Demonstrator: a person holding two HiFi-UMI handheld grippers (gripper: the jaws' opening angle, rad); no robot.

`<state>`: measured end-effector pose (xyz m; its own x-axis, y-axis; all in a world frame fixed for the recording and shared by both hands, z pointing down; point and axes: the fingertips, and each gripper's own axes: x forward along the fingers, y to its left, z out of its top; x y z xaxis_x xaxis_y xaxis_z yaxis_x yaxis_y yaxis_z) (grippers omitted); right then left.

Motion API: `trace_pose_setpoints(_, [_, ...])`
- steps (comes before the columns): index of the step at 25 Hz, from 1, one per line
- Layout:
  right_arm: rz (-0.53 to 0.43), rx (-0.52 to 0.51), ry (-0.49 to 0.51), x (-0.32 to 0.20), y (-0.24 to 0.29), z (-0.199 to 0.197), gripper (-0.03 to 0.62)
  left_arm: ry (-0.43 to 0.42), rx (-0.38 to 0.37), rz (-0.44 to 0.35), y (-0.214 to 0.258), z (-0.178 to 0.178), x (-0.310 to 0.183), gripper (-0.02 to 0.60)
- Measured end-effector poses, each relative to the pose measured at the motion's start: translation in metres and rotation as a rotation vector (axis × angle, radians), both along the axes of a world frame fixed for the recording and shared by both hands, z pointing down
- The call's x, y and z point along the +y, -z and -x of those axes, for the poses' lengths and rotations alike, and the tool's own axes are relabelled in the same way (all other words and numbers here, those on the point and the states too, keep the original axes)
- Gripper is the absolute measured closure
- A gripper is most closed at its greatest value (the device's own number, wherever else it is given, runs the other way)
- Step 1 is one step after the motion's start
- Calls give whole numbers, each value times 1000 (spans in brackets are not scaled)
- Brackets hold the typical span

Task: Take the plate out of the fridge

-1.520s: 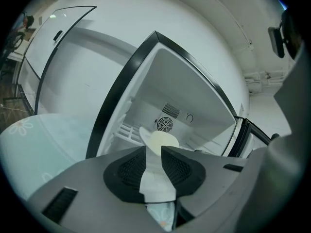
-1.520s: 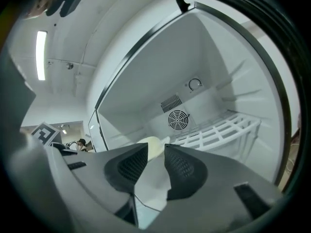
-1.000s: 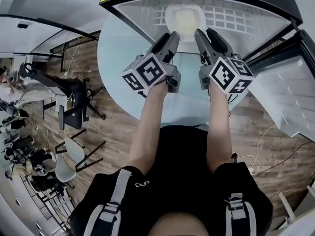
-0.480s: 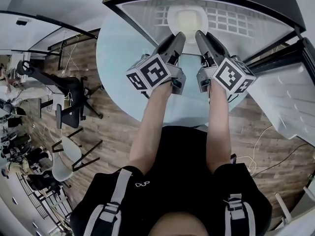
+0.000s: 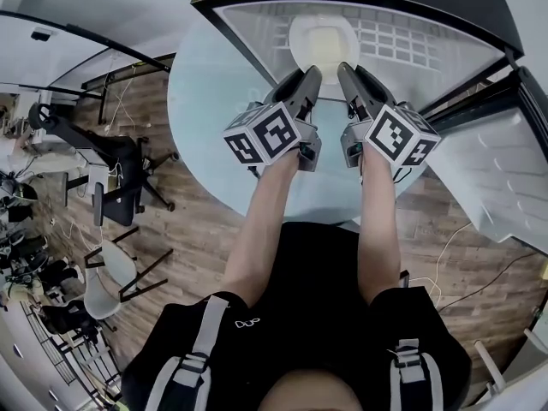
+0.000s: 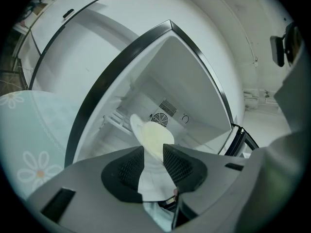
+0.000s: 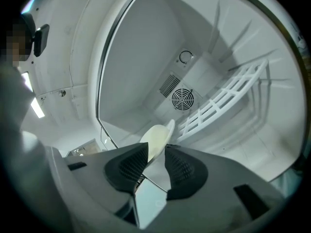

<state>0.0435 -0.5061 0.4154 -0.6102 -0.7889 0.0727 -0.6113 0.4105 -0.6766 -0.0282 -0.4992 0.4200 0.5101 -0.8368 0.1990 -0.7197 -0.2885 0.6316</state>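
Observation:
A pale round plate (image 5: 324,41) lies on the shelf inside the open fridge (image 5: 233,39). My left gripper (image 5: 308,77) reaches in from the near left and my right gripper (image 5: 347,71) from the near right, both at its near rim. In the left gripper view the plate (image 6: 153,137) runs between the pads of the left gripper (image 6: 153,149), whose jaws have just been closing onto the rim. In the right gripper view the plate (image 7: 154,140) sits between the tips of the right gripper (image 7: 156,148), which have also just been closing on it.
The fridge door (image 5: 497,169) stands open at the right. A white wire shelf (image 7: 218,106) and a round fan grille (image 7: 182,100) line the fridge's back. A round pale table (image 5: 205,118) lies under my arms. Office chairs (image 5: 120,178) stand at the left.
Both grippers have edged in to the plate's near rim and drawn closer together. Their jaws have narrowed onto the rim.

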Motion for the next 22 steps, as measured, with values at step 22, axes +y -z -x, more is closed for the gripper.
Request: trace_pose_setpoints(22, [-100,-58,50,37,26,24,510,55,-36,-86,26,24,40,468])
